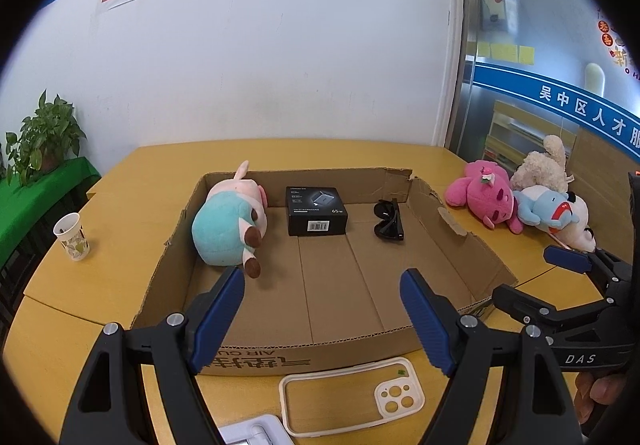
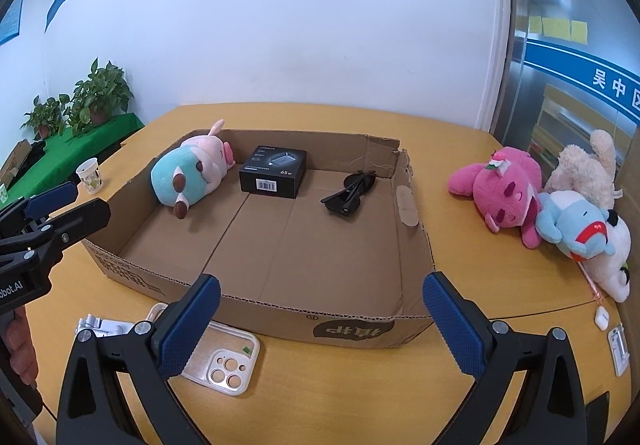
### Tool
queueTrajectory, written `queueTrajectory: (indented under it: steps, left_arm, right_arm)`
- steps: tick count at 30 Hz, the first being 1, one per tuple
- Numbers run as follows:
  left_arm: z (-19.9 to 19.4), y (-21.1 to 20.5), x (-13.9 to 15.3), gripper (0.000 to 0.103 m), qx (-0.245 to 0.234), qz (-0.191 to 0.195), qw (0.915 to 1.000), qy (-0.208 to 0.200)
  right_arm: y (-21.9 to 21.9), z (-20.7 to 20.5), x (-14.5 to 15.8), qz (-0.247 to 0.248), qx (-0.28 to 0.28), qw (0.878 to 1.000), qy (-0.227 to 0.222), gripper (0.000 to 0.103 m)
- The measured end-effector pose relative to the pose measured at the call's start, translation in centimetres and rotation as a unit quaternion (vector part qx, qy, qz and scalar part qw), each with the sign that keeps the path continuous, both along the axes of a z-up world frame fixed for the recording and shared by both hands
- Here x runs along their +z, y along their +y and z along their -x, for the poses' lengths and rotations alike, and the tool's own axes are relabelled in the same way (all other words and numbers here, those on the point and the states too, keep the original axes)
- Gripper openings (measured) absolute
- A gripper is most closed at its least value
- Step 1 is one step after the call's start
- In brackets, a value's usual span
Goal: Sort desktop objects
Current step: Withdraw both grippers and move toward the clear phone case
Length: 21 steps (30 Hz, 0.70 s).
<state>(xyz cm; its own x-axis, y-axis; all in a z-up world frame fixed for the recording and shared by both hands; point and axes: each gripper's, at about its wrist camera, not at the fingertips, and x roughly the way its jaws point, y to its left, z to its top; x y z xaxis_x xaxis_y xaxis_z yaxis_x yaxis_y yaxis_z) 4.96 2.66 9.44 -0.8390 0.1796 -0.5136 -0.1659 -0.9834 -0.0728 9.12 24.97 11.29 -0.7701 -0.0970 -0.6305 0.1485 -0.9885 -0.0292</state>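
An open cardboard box (image 1: 320, 359) (image 2: 280, 319) lies on the yellow table. Inside it are a teal-and-pink plush pig (image 1: 228, 225) (image 2: 188, 173), a black charger box (image 1: 316, 211) (image 2: 274, 171) and dark sunglasses (image 1: 389, 221) (image 2: 350, 193). A cream phone case (image 1: 352, 393) (image 2: 224, 357) lies in front of the box. My left gripper (image 1: 322, 321) (image 2: 76, 205) hangs open above the box's near wall, just over the phone case. My right gripper (image 2: 322, 325) (image 1: 532, 277) is open near the box's front right corner. Neither holds anything.
Pink (image 1: 484, 195) (image 2: 504, 185), blue (image 1: 544, 207) (image 2: 576, 223) and cream (image 1: 544, 165) (image 2: 584, 169) plush toys are piled right of the box. A white stand (image 1: 252, 431) (image 2: 100, 325) lies by the phone case. A paper cup (image 1: 72, 237) (image 2: 90, 175) stands far left, a white earbud case (image 2: 600, 316) far right.
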Motion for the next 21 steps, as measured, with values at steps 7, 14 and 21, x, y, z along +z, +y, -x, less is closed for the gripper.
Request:
queueTrajectory:
  steps: [7, 14, 21]
  left_arm:
    - [0.0, 0.1, -0.5, 0.08, -0.005, -0.002, 1.0, -0.004]
    - [0.1, -0.8, -2.6, 0.08, -0.011, -0.01, 0.9994, -0.031]
    - [0.1, -3.0, -6.0, 0.08, -0.012, -0.019, 0.9957, -0.089]
  right_arm:
    - [-0.2, -0.2, -0.4, 0.005, 0.005, 1.0, -0.003, 0.103]
    - [-0.3, -0.4, -1.7, 0.01, 0.021, 1.0, -0.019, 0.103]
    - [-1.7, -0.4, -6.6, 0.048, 0.066, 0.993, -0.086, 0.1]
